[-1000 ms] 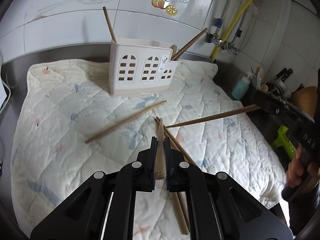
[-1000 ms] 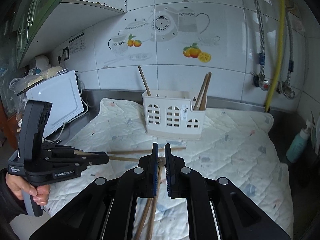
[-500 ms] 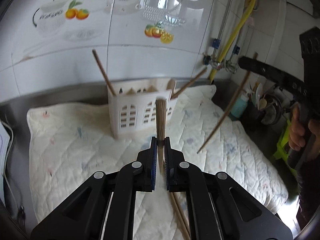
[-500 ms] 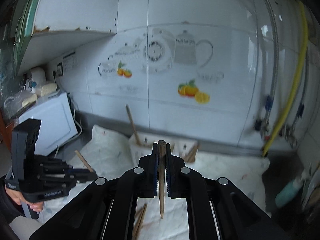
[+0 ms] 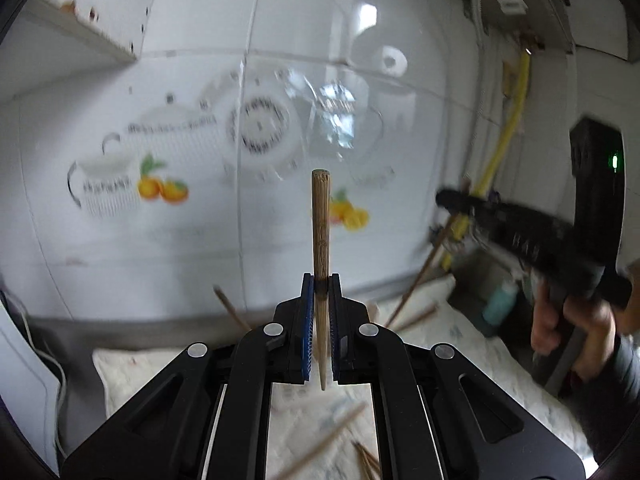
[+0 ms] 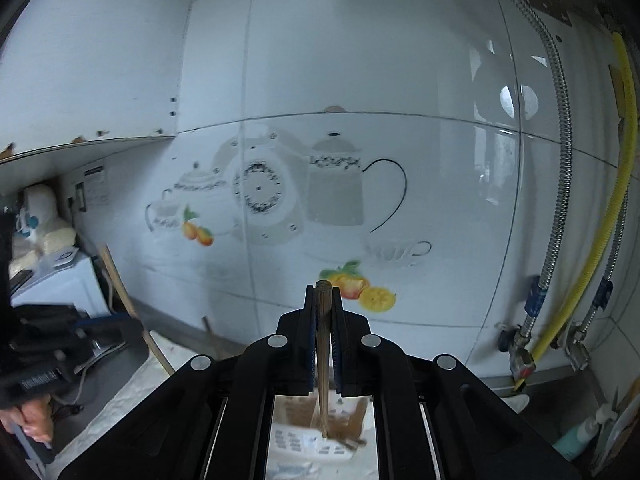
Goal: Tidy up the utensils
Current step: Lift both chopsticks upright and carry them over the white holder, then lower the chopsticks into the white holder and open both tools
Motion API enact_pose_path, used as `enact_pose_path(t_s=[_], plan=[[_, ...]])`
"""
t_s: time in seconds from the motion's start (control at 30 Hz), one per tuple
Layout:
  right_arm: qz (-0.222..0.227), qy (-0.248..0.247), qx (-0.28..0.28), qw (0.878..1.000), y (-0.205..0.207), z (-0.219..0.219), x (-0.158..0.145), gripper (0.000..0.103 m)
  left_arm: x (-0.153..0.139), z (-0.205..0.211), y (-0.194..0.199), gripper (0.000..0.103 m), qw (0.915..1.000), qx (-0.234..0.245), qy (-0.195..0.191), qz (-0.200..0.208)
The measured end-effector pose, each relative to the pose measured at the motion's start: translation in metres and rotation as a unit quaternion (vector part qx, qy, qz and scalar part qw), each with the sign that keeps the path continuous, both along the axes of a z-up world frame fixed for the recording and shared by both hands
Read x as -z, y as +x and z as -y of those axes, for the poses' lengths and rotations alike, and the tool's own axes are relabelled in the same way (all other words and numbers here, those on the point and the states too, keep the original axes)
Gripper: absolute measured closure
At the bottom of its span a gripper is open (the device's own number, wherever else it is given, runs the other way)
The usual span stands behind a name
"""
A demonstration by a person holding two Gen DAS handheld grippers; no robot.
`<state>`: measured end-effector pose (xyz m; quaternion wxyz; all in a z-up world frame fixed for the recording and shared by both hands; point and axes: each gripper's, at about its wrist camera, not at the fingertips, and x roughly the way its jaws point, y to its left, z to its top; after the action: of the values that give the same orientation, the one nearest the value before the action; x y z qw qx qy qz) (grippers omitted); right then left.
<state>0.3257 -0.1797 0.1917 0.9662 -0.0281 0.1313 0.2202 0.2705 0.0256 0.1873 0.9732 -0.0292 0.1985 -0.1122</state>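
Both tools have been lifted off the quilted cloth [image 5: 460,344]; the left tool [image 5: 321,312] is pinched on an upright chopstick [image 5: 321,216], the right tool [image 6: 322,332] on another chopstick [image 6: 322,360]; the white holder [image 6: 316,436] is now seen at 6 o'clock beneath the right tool, so insertion appears next; loose chopsticks [image 5: 320,444] remain on the cloth.

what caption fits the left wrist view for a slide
Left jaws clamp an upright chopstick before a tiled wall.

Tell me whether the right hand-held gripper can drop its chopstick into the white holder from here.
Probably yes. The right hand-held gripper holds its chopstick upright, tip hanging right above the white holder, with nothing between them. Sticks already inside may crowd it slightly.
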Motion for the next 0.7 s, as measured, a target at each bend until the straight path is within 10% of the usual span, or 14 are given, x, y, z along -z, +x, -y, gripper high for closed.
enact_pose_path(t_s=[0.7], plan=[[-0.034,-0.043,-0.005,0.998,0.034,-0.013,0.057,0.091,0.057,-0.009,0.074,0.096,0.9976,-0.054,0.02,-0.037]])
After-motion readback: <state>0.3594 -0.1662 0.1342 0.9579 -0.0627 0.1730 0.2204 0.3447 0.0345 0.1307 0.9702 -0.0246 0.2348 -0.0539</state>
